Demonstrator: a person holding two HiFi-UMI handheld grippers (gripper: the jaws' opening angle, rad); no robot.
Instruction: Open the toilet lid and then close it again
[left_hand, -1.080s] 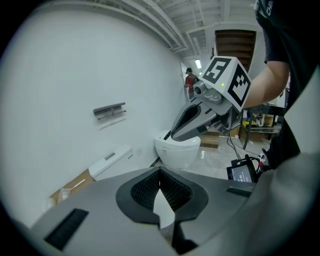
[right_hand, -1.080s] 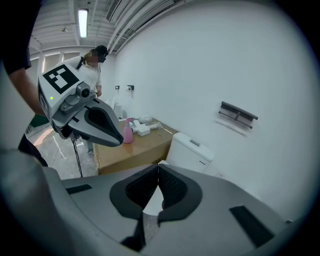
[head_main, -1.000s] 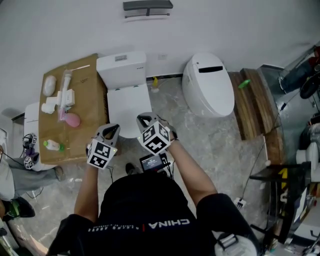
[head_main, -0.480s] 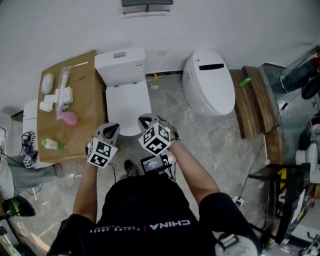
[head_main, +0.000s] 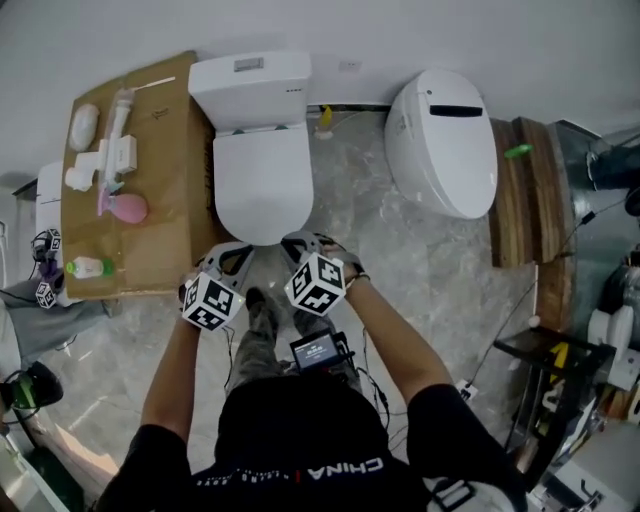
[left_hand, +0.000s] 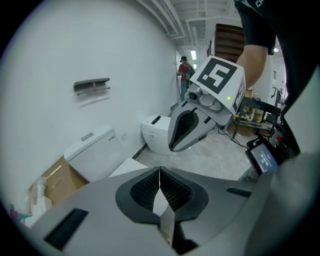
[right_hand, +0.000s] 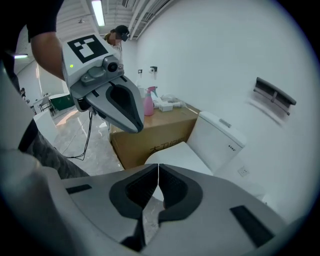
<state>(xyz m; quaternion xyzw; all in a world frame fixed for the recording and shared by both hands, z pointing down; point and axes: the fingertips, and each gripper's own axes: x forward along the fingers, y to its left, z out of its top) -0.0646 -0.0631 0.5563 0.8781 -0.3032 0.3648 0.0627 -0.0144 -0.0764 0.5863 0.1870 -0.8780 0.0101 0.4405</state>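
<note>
Grey jaws sat pressed together, nothing between them, on the left hand-held gripper (head_main: 235, 258) and the right hand-held gripper (head_main: 300, 245). Both were poised just short of the white toilet lid (head_main: 263, 180), which lay flat and closed beyond them. Opening hadn't begun, I'd judge. Next, a tip would need to slip under the lid's front edge and lift.

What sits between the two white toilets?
In the head view, only a small yellow object stands at the far end of the gap between the tank toilet and the rounded toilet. The rest is bare floor.
</note>
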